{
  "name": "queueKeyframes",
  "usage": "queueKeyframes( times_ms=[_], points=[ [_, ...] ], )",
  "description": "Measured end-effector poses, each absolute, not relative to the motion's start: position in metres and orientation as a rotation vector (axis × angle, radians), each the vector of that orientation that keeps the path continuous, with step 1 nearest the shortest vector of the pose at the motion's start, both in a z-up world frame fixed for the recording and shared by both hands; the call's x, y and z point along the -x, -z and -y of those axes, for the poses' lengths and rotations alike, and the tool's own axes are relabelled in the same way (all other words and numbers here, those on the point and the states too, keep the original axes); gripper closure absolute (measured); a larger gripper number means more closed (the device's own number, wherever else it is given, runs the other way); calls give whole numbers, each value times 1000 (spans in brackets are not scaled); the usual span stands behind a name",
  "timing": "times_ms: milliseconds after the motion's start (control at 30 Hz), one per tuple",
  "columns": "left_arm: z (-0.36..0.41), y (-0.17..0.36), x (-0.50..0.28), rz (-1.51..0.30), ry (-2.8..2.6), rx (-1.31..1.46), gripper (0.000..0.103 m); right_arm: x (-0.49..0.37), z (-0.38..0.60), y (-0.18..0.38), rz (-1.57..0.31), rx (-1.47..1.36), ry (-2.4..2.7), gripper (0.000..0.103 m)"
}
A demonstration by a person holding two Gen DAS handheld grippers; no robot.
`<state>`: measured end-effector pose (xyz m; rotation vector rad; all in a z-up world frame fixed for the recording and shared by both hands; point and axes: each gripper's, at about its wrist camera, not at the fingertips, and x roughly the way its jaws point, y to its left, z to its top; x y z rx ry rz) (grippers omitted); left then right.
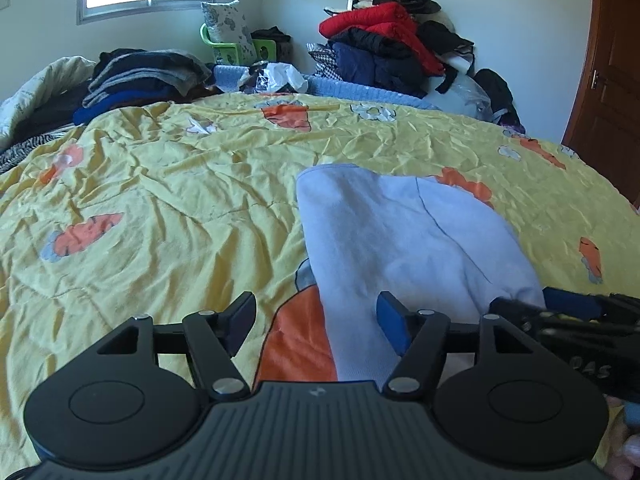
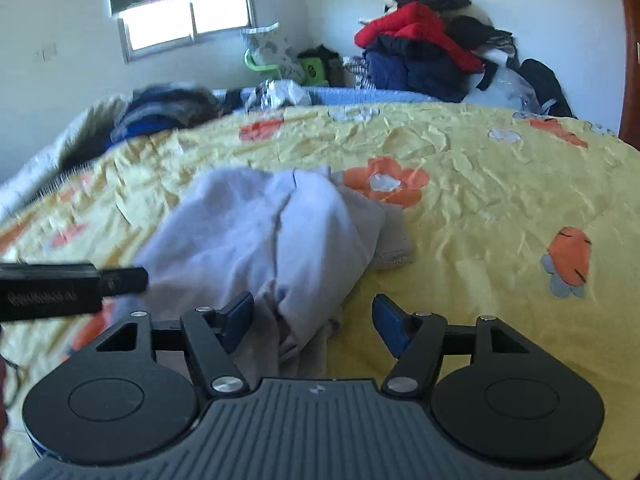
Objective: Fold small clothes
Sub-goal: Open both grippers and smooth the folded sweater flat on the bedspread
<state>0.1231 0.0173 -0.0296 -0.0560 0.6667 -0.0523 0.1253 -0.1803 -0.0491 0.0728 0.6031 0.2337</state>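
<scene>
One garment, two grippers, one bed in view. At the bed's far left corner lies one stack of dark folded clothes [image 1: 144, 76]; further right along the far edge sit a crumpled white bag [image 1: 280, 76] and a blue knitted blanket [image 1: 360, 90]. Behind these, against the wall, stand a green plastic chair [image 1: 240, 46] with a patterned cushion and one tall heap of clothes [image 1: 396, 44] topped in red and black. A brown door [image 1: 612, 80] closes the right side.

The yellow bedspread [image 1: 160, 184], creased and printed with orange carrots and flowers, carries the pale lilac garment [image 1: 400, 236] near its near edge, right of centre in the left wrist view. The left gripper [image 1: 318, 312] hovers over the garment's near left border, fingers apart, gripping nothing. The right gripper [image 2: 314, 314] stands at the garment's near right end, fingers likewise apart, bunched cloth lying between them unclamped. Each gripper's black tip intrudes into the other's view.

The garment [image 2: 256, 232] is partly folded, a seam running down its middle, a grey-beige layer [image 2: 394, 236] protruding at its right side. The right wrist view is motion-blurred.
</scene>
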Motion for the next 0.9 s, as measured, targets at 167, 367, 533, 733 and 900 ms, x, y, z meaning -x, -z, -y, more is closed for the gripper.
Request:
queueKeyframes(
  times_ms=[167,367,533,733,900],
  points=[
    [-21,34,-94,-672,59,118,28,-107,174,55,-616,14,-265,30],
    [-15,44,-88,-684,45,72,28,-99,185,56,-619,-83,-215,30],
    [-11,46,-82,-680,33,62,28,-94,182,65,-660,-50,-221,30],
    [-11,44,-73,-675,25,52,28,-75,187,56,-627,-87,-207,26],
    [-14,45,-65,-678,22,71,24,-61,185,54,-629,-78,-222,22]
  ],
)
